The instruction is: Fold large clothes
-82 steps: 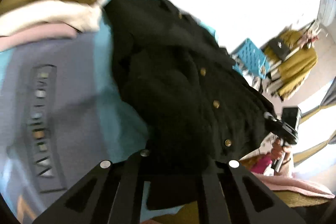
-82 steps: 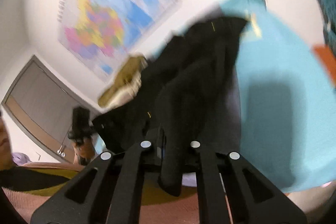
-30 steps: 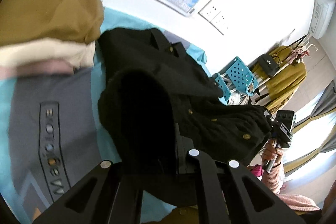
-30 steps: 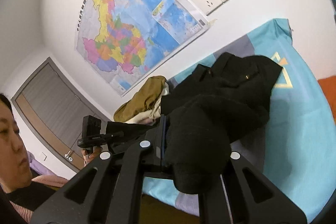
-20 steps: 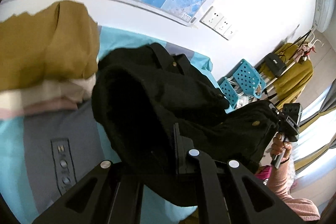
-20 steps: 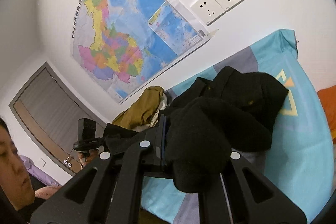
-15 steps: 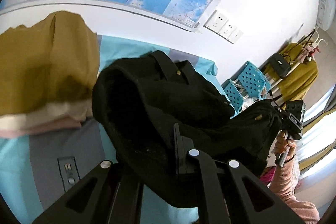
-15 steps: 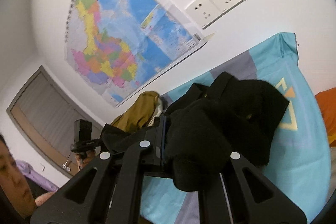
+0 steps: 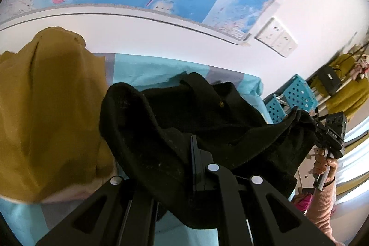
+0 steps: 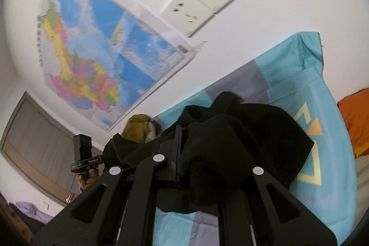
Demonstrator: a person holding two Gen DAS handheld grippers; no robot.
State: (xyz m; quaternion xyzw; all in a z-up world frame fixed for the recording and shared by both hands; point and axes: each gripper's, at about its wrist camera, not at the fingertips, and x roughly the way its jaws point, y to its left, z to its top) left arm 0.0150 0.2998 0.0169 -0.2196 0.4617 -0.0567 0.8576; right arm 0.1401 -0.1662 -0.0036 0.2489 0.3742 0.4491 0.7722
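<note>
Two grippers, both clamped on your black coat [image 9: 207, 121]: left gripper [image 9: 184, 176] pinches thick, fuzzy knit w/ fingers together, right gripper [image 10: 198, 167] likewise bites a bunched fold. Coat hangs lifted between them over the teal-and-grey sheet [image 10: 322, 153], small brass-coloured button showing. Writing: small "DAS"-like mark on the right gripper seen in left view, not sure. Map [image 10: 96, 66] print too blurred to read. Mustard cloth pile [image 9: 46, 119] sits just beside, smooth weave.
</note>
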